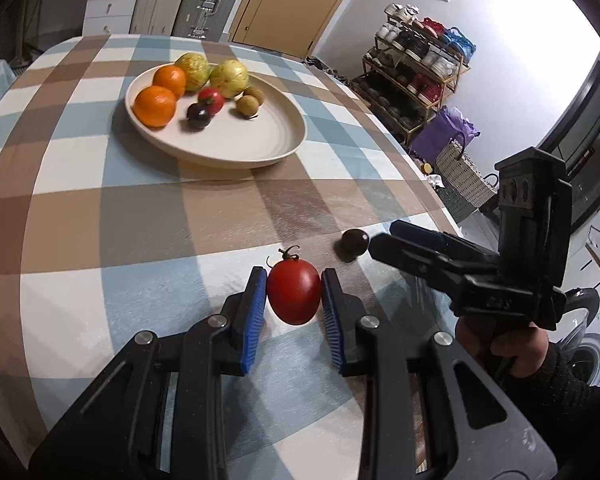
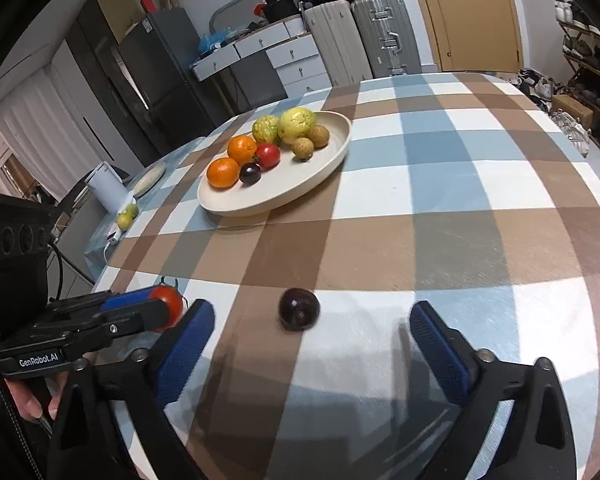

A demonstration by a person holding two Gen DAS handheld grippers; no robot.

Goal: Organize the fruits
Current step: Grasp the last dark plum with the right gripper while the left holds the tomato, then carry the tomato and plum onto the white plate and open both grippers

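My left gripper (image 1: pixel 294 294) is shut on a red cherry tomato (image 1: pixel 293 297), held just over the checked tablecloth; it also shows in the right wrist view (image 2: pixel 171 307). A dark purple fruit (image 2: pixel 299 308) lies on the cloth ahead of my right gripper (image 2: pixel 312 332), which is open and empty; the fruit lies between the line of its fingers. In the left wrist view the dark fruit (image 1: pixel 355 242) sits just off the right gripper's tips (image 1: pixel 384 240). A cream plate (image 1: pixel 260 140) farther back holds two oranges, two green-yellow fruits, a tomato, a dark fruit and two brown fruits.
The plate also shows in the right wrist view (image 2: pixel 300 188). A white cylinder (image 2: pixel 106 188) and small yellow-green fruits (image 2: pixel 126 218) stand at the table's left edge. The table's right edge drops off toward a shoe rack (image 1: pixel 416 68) and a woven basket (image 1: pixel 460 176).
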